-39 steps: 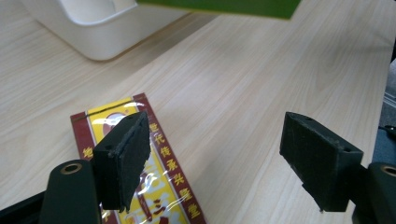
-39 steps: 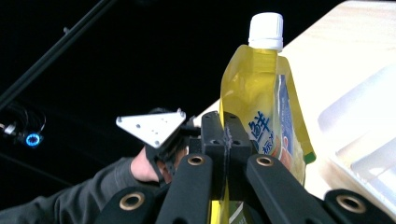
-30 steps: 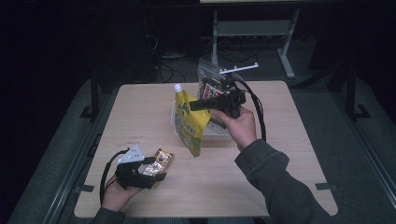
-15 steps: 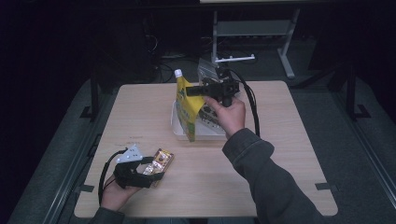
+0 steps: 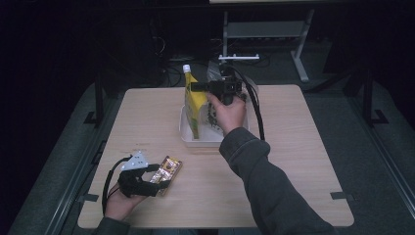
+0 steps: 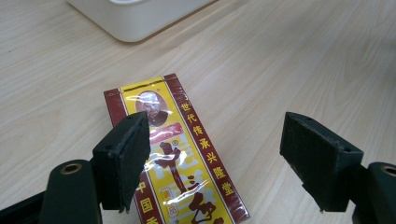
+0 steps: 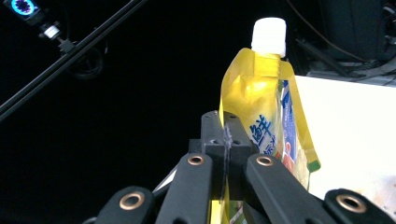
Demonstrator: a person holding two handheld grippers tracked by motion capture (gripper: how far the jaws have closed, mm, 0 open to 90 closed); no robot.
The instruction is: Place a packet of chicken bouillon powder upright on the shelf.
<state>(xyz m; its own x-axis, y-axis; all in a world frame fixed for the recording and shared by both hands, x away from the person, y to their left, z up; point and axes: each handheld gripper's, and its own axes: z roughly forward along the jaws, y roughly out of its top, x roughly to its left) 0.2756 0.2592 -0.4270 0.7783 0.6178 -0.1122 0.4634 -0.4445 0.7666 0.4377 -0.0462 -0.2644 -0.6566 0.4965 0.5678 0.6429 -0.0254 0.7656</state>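
Premises: darkened recording lab. Evidence: pale wooden counter [image 5: 303, 161] on matting, grey metal equipment stand [image 5: 266, 30], floor cabling [image 5: 171, 73].

Flat red-and-yellow packet [image 6: 175, 161]: Chinese characters 世代传承兴隆堂 down its red border. Yellow spouted pouch [image 7: 268, 116]: blue character 鲜.

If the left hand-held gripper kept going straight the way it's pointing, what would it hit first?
Most likely the red-and-yellow packet lying flat on the table: the left hand-held gripper hangs open over it, angled downward. Farther ahead stands the white tray. Depth is hard to judge.
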